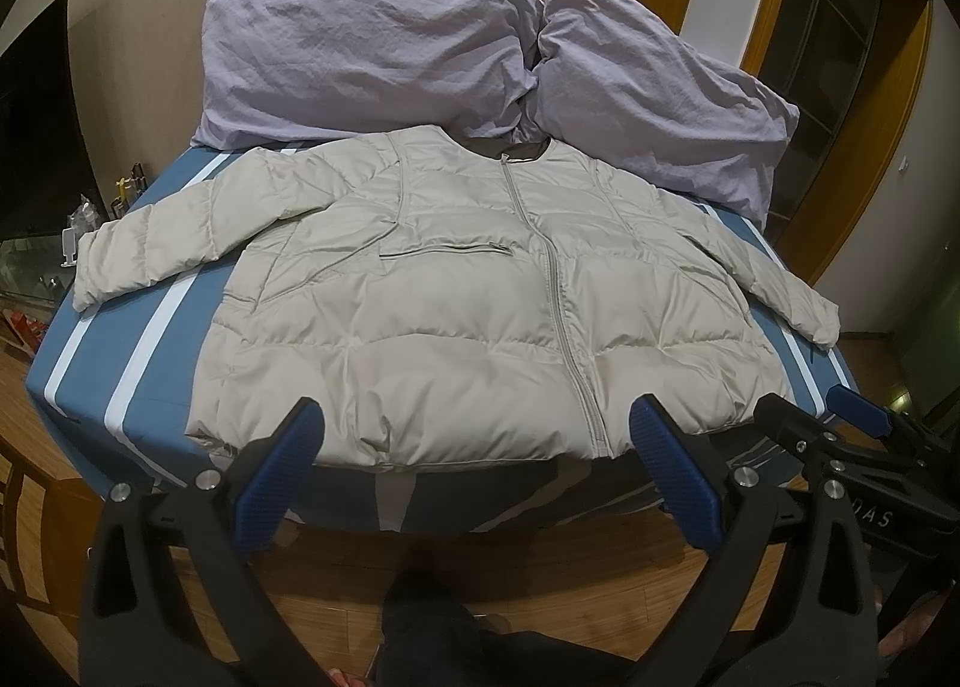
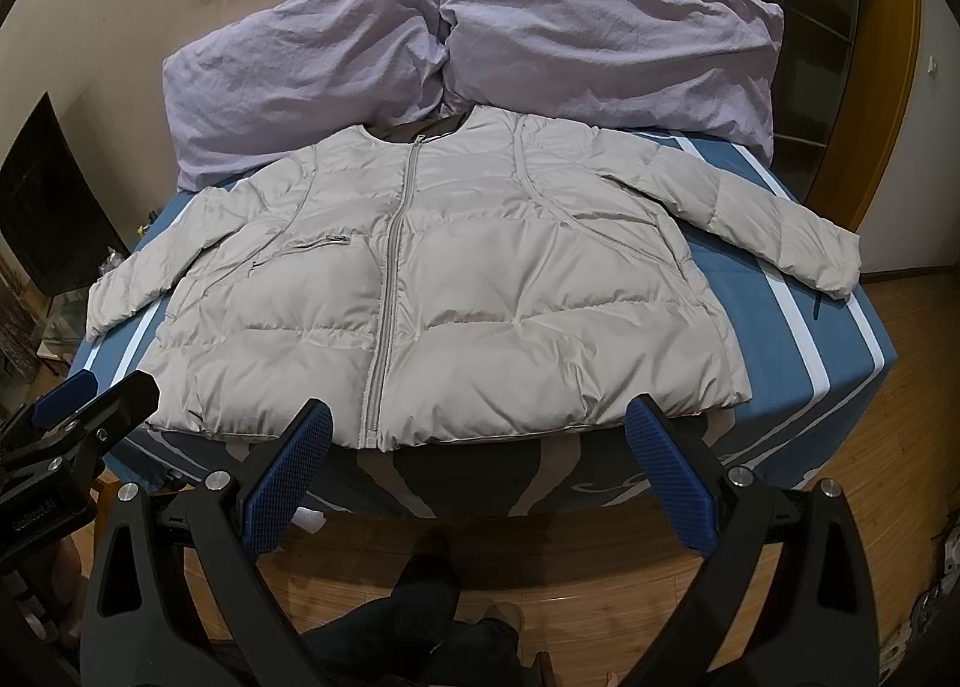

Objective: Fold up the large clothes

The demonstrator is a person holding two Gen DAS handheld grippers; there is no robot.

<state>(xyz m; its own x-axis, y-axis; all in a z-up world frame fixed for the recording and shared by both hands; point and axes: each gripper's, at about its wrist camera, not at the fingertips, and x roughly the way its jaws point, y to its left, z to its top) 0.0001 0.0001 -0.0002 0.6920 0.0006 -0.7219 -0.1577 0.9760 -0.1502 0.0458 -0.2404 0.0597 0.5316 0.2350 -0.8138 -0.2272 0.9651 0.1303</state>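
Nearest, the left gripper and right gripper both hang short of the jacket's hem with their blue pads spread wide and nothing between them, side by side, which reads as a ready stance before any fold is started. The pale quilted jacket lies flat and zipped, front up, on the blue striped bed, its 2 sleeves spread outward, probably so the sleeves can be folded in first. Beyond the jacket's collar, 2 lilac pillows lean at the wall.

Striped bed bearing jacket, pillows.
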